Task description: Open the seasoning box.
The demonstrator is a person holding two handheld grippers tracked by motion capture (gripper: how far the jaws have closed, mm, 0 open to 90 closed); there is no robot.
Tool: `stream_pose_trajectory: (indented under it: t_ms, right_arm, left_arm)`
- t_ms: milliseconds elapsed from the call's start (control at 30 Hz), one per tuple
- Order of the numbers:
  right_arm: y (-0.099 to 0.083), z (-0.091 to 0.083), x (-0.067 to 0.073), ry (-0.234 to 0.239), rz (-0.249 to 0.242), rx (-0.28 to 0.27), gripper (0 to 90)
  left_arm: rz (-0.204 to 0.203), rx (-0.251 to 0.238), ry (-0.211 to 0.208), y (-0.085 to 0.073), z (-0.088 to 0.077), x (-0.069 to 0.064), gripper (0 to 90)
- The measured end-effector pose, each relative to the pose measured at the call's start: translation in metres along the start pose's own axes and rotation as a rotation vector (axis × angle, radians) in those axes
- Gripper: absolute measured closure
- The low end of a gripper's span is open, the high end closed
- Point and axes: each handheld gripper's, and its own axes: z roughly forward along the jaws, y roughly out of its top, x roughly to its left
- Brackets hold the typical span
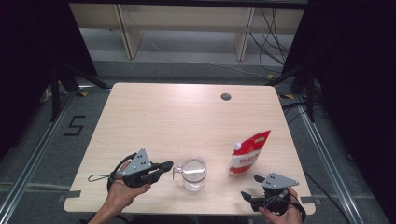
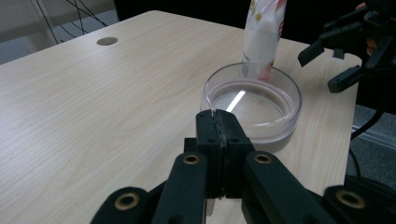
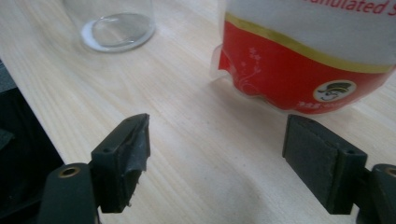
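Though pressed fully together, left gripper jaws seem to pinch the thin handle of the glass mug, with a sliver of glass just showing at the pad tips in the left gripper view; judged a grip on the handle rather than a mere touch. Reaches the mug from its left, level with the tabletop, jaws pointing along the line from handle to bowl. Mug upright near the front edge of the table, clear, with what looks like a little water at the bottom. To the mug's right and slightly nearer, right gripper held wide open with nothing between the pads. Straight ahead of those jaws, right of the mug and a little farther back, a red-and-white pouch standing upright, long axis vertical, white cap at the top corner turned toward the mug. Clearly the right hand's reach: bare wood between jaws and pouch, nothing in the way, mug well off to one side. Likely next: close on the pouch's lower half, then tip it over the mug while the left steadies it. Well beyond the mug, 1 round hole near the table's far edge.
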Motion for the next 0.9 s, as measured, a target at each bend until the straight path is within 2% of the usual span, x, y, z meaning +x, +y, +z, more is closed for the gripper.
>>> stream_pose_trajectory:
  t_ms: [33, 200, 233, 267, 567, 600, 633, 667, 733, 767, 800, 867, 900]
  right_arm:
    - [0.000, 0.000, 0.001, -0.001, -0.018, 0.000, 25.3]
    - [0.001, 0.001, 0.003, 0.016, -0.021, 0.010, 27.4]
    - [0.001, 0.001, 0.004, 0.011, -0.024, 0.002, 27.8]
    - [0.002, 0.001, 0.004, 0.016, -0.027, -0.001, 28.3]
    - [0.004, 0.002, 0.007, 0.021, -0.044, -0.010, 30.6]
    - [0.004, 0.002, 0.007, 0.024, -0.051, -0.011, 32.1]
    - [0.005, 0.002, 0.009, 0.040, -0.057, -0.005, 37.5]
    - [0.005, 0.002, 0.009, 0.042, -0.075, -0.014, 38.9]
    - [0.006, 0.001, 0.011, 0.047, -0.071, -0.018, 38.9]
    - [0.008, 0.002, 0.014, 0.054, -0.077, -0.035, 42.4]
    - [0.008, 0.002, 0.014, 0.055, -0.095, -0.041, 43.5]
    - [0.009, 0.002, 0.015, 0.058, -0.093, -0.049, 44.7]
    - [0.011, 0.001, 0.018, 0.059, -0.079, -0.073, 47.4]
  left_arm:
    - [0.004, -0.001, 0.000, 0.001, 0.003, 0.000, 89.1]
    - [-0.004, 0.004, 0.001, 0.004, 0.009, -0.004, 89.1]
    - [0.012, 0.003, -0.008, 0.004, 0.011, -0.004, 89.2]
    - [0.004, 0.010, 0.000, 0.004, 0.011, -0.005, 89.2]
    - [0.024, 0.023, 0.000, 0.002, 0.016, -0.004, 89.2]
    - [0.034, 0.031, -0.003, 0.002, 0.016, -0.004, 89.2]
    - [0.029, 0.022, -0.006, 0.001, 0.016, -0.003, 89.2]
    - [0.031, 0.022, -0.004, 0.001, 0.016, -0.003, 89.2]
    - [0.031, 0.021, -0.005, 0.001, 0.016, -0.003, 89.2]
    - [0.012, 0.020, 0.001, 0.000, 0.017, -0.004, 89.2]
    - [0.013, 0.017, 0.002, 0.000, 0.017, -0.004, 89.2]
    - [0.014, 0.017, 0.003, 0.000, 0.017, -0.004, 89.2]
    - [0.016, 0.015, 0.001, 0.000, 0.017, -0.004, 89.2]
